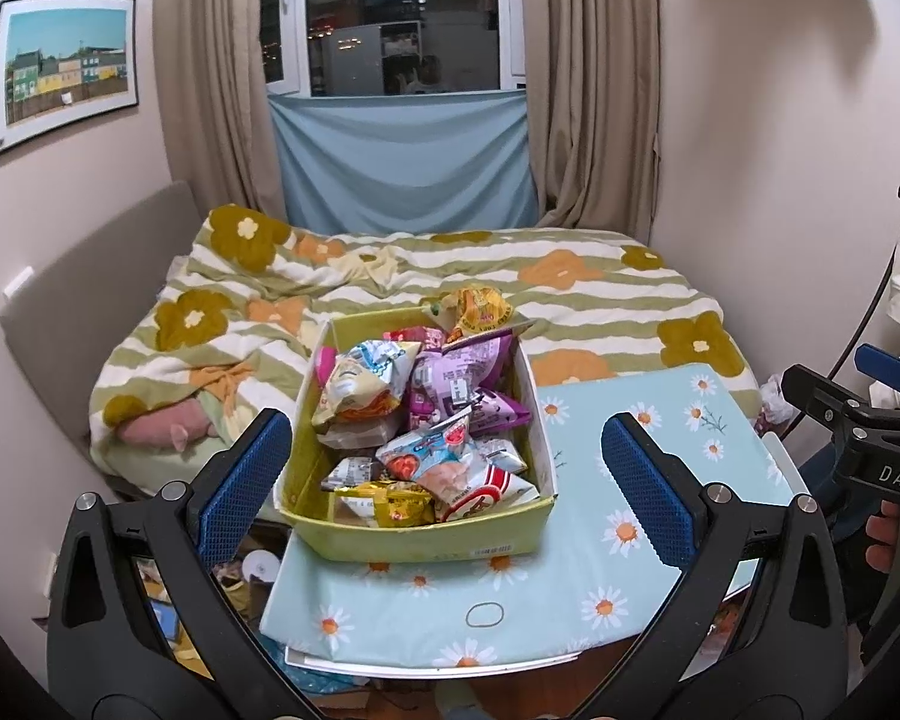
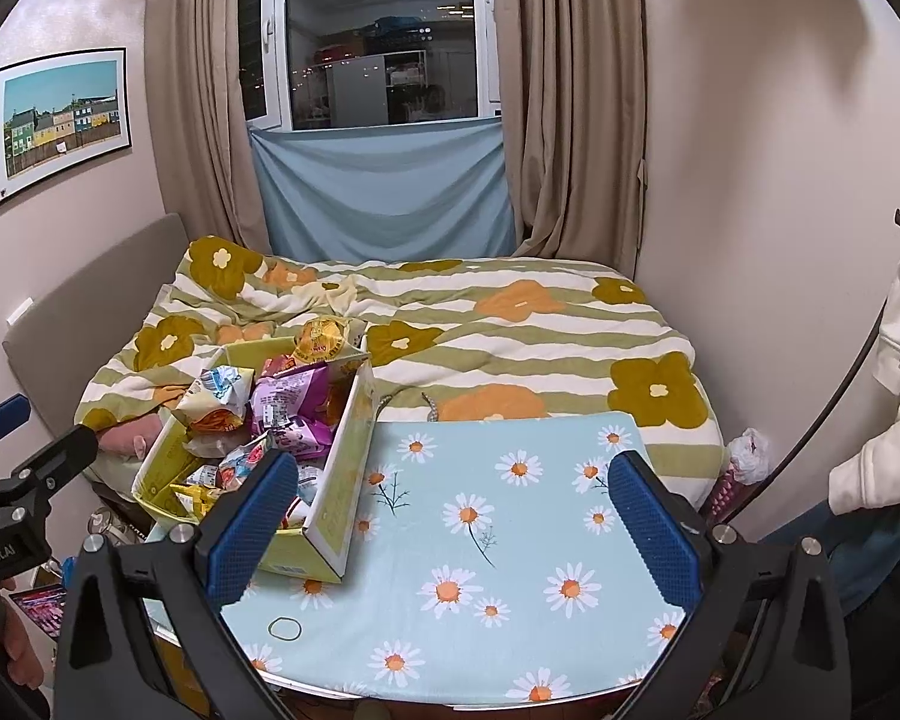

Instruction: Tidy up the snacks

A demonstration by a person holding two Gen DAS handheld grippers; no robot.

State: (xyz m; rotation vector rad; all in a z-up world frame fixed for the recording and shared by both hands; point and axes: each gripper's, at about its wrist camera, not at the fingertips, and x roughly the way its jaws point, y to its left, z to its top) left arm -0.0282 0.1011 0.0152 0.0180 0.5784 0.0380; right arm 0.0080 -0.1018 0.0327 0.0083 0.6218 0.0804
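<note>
Item: 1 yellow box [image 1: 414, 534] of snacks [image 1: 426, 420], open-topped, standing on the left part of a table [image 1: 630, 576] covered in a pale blue daisy-print cloth; the box's far end reaches toward the bed [image 1: 510, 276] behind the table. Contents: many crinkled packets heaped loosely, among them a purple packet [image 1: 468, 384], a cream and orange packet [image 1: 360, 390], a red and white packet [image 1: 480, 498] and a yellow packet [image 1: 396, 504] at the near end; 1 yellow-orange packet [image 1: 480, 309] sticks up above the far rim. Left gripper [image 1: 447, 480]: spread wide, empty, its 2 blue pads either side of the box in its own view, box centred between them and beyond the tips, no contact visible. Right gripper [image 2: 453, 510]: also spread wide, empty, held over the bare cloth on the table's right part; the box [image 2: 336, 498] lies to its left, partly hidden behind its left pad [image 2: 252, 516]. Each gripper shows at the edge of the other's view, held in a hand [image 1: 882, 540]. Also on the table: 1 small dark ring [image 1: 485, 615] flat on the cloth near the front edge, apart from the box. Surroundings: striped flower-print bedding, beige curtains [image 1: 594, 120], window [image 1: 402, 18], framed picture [image 1: 66, 72] on the left wall.
</note>
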